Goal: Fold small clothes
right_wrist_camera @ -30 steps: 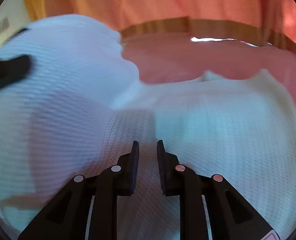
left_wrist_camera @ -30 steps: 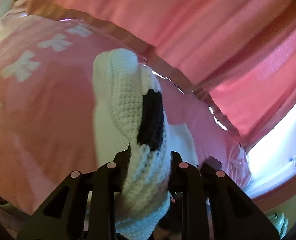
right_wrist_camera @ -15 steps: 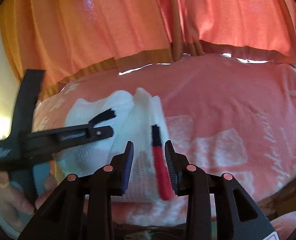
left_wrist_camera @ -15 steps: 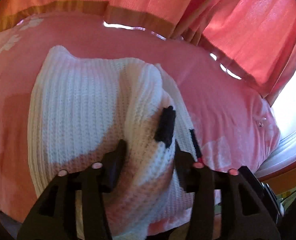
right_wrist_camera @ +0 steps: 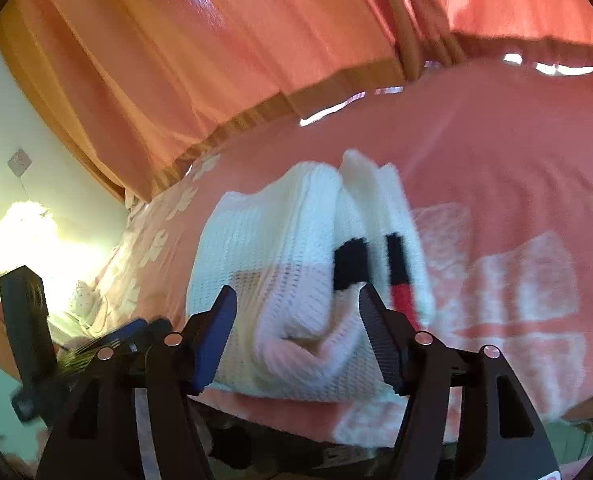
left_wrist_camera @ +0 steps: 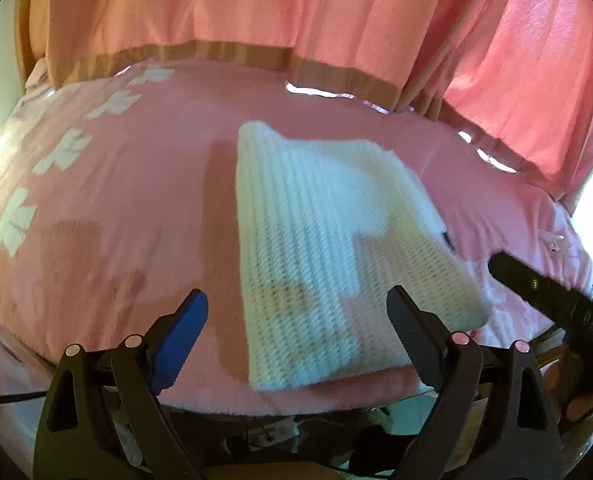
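A white knitted garment (left_wrist_camera: 328,248) lies folded into a rough rectangle on the pink bedspread (left_wrist_camera: 108,208). In the right wrist view the garment (right_wrist_camera: 288,264) shows its folded layers with black and red trim (right_wrist_camera: 396,268) at the right side. My left gripper (left_wrist_camera: 298,316) is open and empty, just in front of the garment's near edge. My right gripper (right_wrist_camera: 296,332) is open and empty, its jaws wide on either side of the garment's near fold without holding it. The right gripper's black body (left_wrist_camera: 552,296) shows at the right of the left wrist view.
The bedspread has white flower prints (left_wrist_camera: 72,148) at the left. Pink curtains (left_wrist_camera: 336,20) hang behind the bed. The left gripper (right_wrist_camera: 28,336) shows at the left of the right wrist view. A bright lamp (right_wrist_camera: 24,236) glows by the wall.
Both grippers have opened and drawn back. The left one has let go of the garment, which now lies flat and folded on the bed.
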